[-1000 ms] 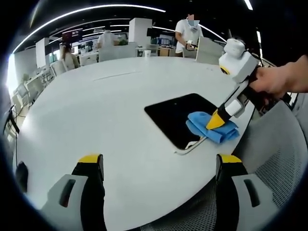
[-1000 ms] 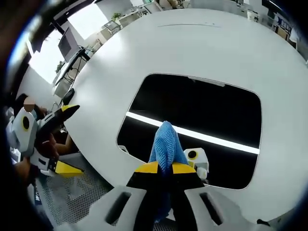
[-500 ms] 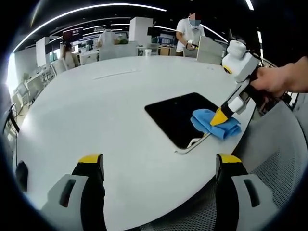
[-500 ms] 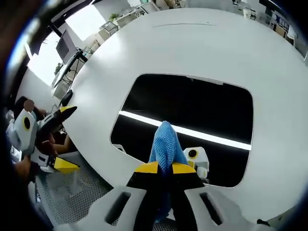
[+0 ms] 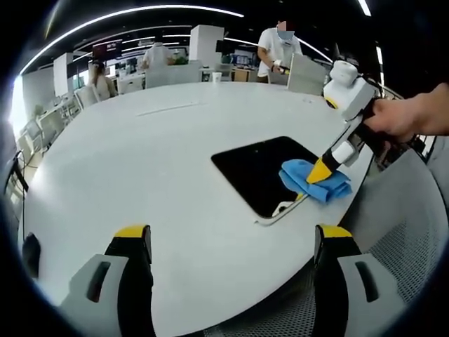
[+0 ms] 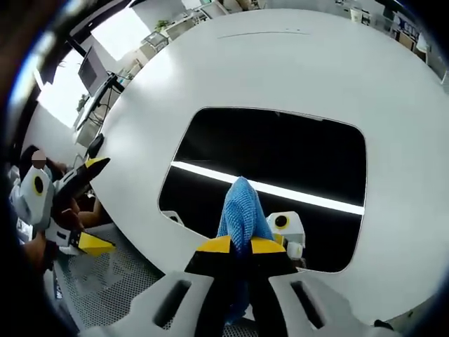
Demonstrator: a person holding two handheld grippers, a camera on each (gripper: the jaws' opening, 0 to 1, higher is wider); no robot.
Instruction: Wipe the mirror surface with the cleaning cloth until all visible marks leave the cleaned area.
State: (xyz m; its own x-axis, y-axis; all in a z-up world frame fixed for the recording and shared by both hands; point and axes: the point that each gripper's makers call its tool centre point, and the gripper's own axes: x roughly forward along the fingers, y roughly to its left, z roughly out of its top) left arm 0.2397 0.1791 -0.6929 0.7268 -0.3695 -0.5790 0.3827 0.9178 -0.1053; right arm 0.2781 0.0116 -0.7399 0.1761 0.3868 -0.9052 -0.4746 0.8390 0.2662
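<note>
Big round white table [image 5: 140, 161] takes most of both views, matte and bare apart from the mirror [image 5: 263, 168], a dark rounded rectangle lying flat near the table edge on the person's side; in the right gripper view the mirror [image 6: 280, 161] reads black with one bright ceiling-light streak reflected across it and a small white-and-yellow reflection of the gripper body low down. Blue cleaning cloth [image 5: 316, 182] sits bunched on the mirror's near corner, partly overhanging toward the table edge. Right gripper [image 5: 319, 172] comes in from the right of the left gripper view, a hand [image 5: 400, 116] on its handle, yellow tips angled down and pinched onto the cloth, pressing it to the mirror. In the right gripper view its own jaws [image 6: 240, 246] are clamped together on the cleaning cloth [image 6: 242, 207], which sticks up between the yellow tips over the mirror. Left gripper [image 5: 235, 235] hovers over the near table edge, jaws spread wide with nothing between them, well apart from the mirror; same gripper [image 6: 81, 203] shows at the left of the right gripper view, off the table edge. Grey mesh chair [image 5: 407, 232] just beside the table on the right. Room behind is an open office: desks, chairs, monitors, white pillars, curved ceiling light strip [image 5: 133, 14], bright window at left, a person in a white shirt [image 5: 276, 45] standing beyond the far side of the table
</note>
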